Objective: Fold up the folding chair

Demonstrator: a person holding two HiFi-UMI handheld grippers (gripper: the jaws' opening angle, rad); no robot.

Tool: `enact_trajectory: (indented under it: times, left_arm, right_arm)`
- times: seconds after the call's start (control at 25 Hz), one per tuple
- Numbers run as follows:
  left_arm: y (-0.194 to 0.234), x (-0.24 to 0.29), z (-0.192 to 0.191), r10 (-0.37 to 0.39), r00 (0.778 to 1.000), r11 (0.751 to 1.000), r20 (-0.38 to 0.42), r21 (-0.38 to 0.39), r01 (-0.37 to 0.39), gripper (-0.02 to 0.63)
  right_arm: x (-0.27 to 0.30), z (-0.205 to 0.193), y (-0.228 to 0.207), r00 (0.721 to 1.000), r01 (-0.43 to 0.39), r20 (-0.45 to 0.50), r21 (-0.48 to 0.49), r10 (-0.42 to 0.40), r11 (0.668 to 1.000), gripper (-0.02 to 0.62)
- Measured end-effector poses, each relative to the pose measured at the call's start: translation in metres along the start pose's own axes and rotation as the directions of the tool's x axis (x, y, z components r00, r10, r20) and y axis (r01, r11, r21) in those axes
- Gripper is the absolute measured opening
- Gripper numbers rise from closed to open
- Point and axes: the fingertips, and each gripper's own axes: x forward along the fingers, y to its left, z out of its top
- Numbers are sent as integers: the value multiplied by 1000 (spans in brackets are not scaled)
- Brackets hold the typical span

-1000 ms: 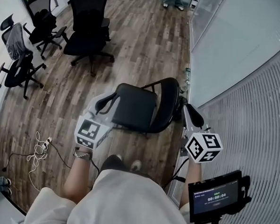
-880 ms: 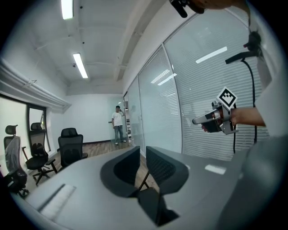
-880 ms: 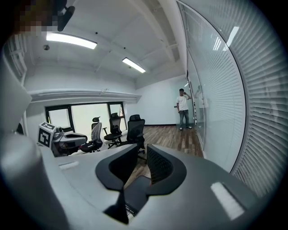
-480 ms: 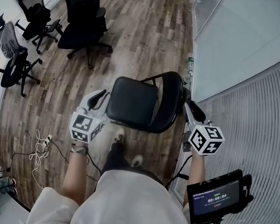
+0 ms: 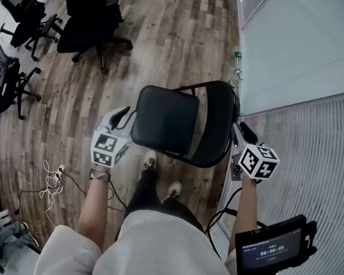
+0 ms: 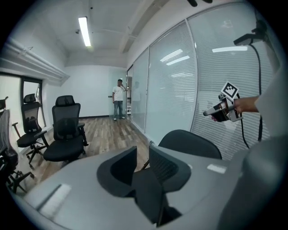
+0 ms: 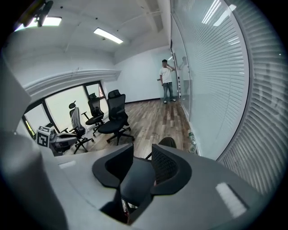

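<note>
As folding chair [image 5: 164, 125] stands btwn them | L tool [image 5: 122, 117], R tool [image 5: 242, 132]: jaws just opening, nothing gripped

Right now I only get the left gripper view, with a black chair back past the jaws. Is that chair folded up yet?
Observer: No. The head view shows the folding chair unfolded, with its seat flat, standing on the wood floor.
Operator: Where is the other gripper against the chair?
Observer: The right gripper hangs close beside the right edge of the backrest. In its own view its jaws have just been opening and grip nothing.
Operator: And mine?
Observer: The left gripper is by the seat's left edge. Its jaws have also just been opening, with nothing between them.
</note>
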Motion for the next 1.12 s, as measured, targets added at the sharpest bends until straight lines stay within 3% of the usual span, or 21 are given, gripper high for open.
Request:
enact_trajectory:
  times: [0.32,0.76,0.96,1.12]
  left_arm:
    - [19,48,-81,-87,979,996,-182,-21,84,135]
    - [36,98,-169,-202,945,968,-258,-200,152,164]
    - [51,110,-207,-236,926,949,-296,-276,153,176]
    - [65,120,-240,-255,909,930,-330,-342,136,184]
  right_arm:
    - [37,-32,-37,991,66,-116,58,-59,996,144]
    - [63,-64,-69,976,101,-203,91,-80,991,169]
    - [60,-76,-73,962,112,-263,108,-81,988,165]
    - [54,-67,-73,966,98,-251,147,-59,984,131]
